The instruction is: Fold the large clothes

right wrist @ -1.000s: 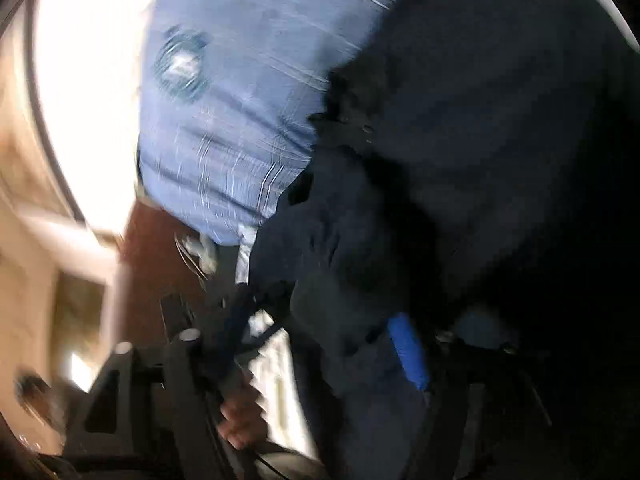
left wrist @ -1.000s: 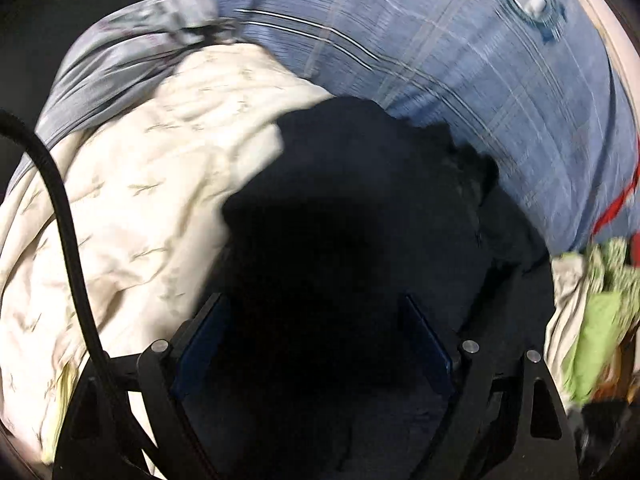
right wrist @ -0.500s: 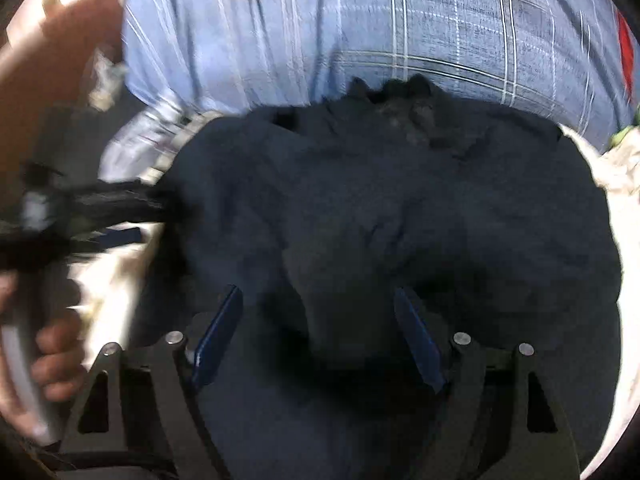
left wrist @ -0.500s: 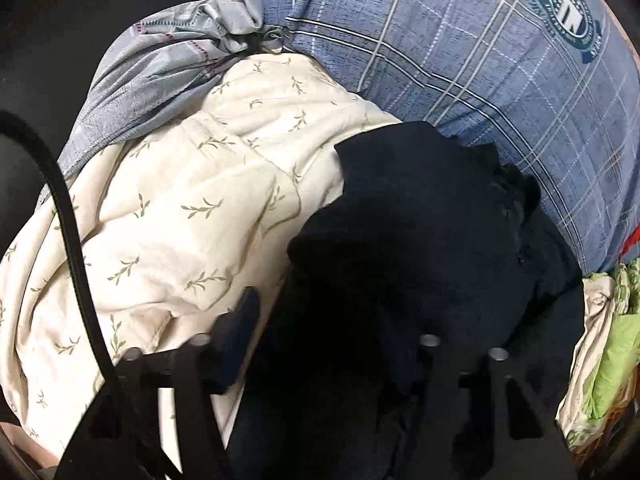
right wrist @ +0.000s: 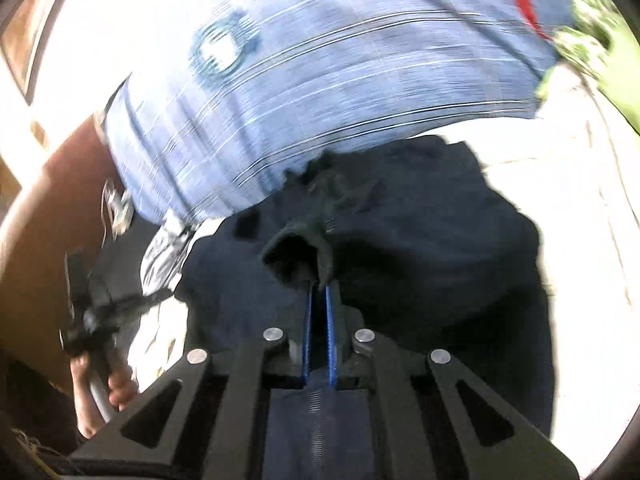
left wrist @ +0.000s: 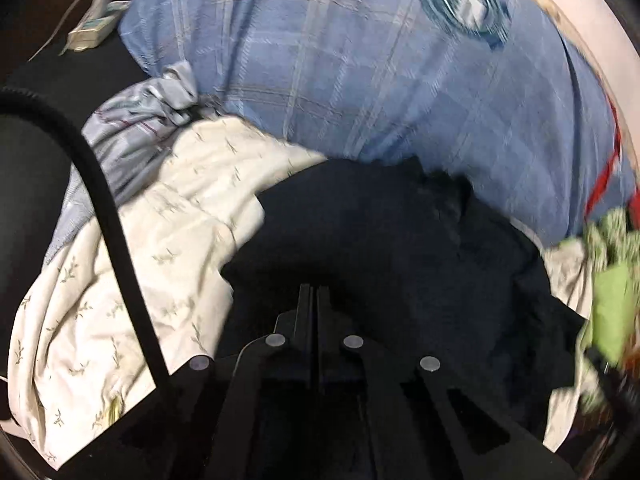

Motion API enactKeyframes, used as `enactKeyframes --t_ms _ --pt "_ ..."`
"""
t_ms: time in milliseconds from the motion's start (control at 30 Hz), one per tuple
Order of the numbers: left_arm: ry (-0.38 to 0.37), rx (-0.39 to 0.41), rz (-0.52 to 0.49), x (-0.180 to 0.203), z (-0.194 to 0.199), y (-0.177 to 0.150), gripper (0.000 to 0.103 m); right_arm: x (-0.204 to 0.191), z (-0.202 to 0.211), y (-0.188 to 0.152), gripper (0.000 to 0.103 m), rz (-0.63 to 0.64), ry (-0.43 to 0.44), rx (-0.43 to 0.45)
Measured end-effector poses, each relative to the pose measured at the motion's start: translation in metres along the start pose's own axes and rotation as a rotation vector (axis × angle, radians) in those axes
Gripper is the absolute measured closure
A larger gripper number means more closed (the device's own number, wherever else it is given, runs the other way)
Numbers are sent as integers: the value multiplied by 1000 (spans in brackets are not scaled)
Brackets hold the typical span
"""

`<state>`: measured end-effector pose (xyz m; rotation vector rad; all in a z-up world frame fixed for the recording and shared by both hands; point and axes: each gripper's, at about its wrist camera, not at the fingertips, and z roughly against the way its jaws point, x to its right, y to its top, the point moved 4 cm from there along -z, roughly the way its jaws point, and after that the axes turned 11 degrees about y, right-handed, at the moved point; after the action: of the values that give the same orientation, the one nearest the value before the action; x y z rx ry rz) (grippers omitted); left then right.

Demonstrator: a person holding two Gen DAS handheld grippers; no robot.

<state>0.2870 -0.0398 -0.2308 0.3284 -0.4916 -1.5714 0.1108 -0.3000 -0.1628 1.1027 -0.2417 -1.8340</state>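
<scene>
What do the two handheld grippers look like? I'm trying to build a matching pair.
Both are black. The right gripper has two narrow blue ribbed pads on angular black links with triangular cut-outs and round silver pins. The left gripper has the same black links and silver pins, and a thick black cable curves past it.

Motion blur is smearing the blue plaid bedding (right wrist: pixel 360 80) in the right wrist view, leaving its round emblem (right wrist: pixel 222 50) unreadable. The dark garment (left wrist: pixel 400 260) is hiding the left gripper (left wrist: pixel 314 300) fingertips against black cloth, so any pinched fold is indiscernible. The green fabric (left wrist: pixel 612 300) is running off the right edge, blurred.
</scene>
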Motion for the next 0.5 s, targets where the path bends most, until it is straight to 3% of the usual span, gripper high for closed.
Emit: enactKeyframes --t_ms 100,167,200,233,267,300,333,400,500 --pt "32 -22 -44 8 -12 -11 103 38 14 1 100 -54 -61 31" --pt "70 -38 -67 9 -19 -12 90 58 13 -1 100 -96 -76 46" --pt "71 -45 -56 6 -18 -13 66 62 12 -2 100 -114 -22 54" --pt "63 -44 -27 2 -18 -10 36 64 9 -3 95 -123 32 58" --pt "73 -36 4 -3 -18 -7 14 62 7 -4 75 -119 20 45" --pt "92 -26 34 -8 -17 -6 11 60 4 -5 57 -108 12 35" --pt "99 -17 66 -12 -16 -5 11 55 1 -6 19 -89 13 39" --pt "75 -42 68 -10 -20 -4 11 42 -6 -7 15 -32 7 40" --pt "32 -69 43 4 -24 -13 12 37 -21 -7 16 -51 40 -8"
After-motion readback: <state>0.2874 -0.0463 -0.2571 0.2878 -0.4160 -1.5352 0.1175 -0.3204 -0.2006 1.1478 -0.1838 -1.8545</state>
